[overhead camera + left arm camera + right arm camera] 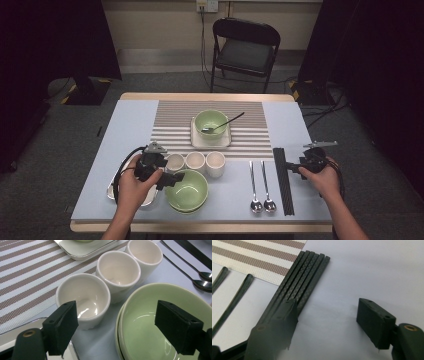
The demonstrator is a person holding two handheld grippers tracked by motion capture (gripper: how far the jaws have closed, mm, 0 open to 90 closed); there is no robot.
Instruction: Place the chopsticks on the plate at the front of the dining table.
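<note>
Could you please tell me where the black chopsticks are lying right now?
In the high view, the black chopsticks lie in a tight bundle on the table's right side, between the two spoons and the right gripper, just off the striped placemat.

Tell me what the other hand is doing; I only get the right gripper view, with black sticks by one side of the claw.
Observer: The left claw is open above the rim of a green bowl, beside three white cups.
Operator: Anything in that bowl?
Observer: No, it is empty; a second rim shows under it.
Operator: And the two thin handles left of my sticks?
Observer: They are two silver spoons, their bowls toward the person.
</note>
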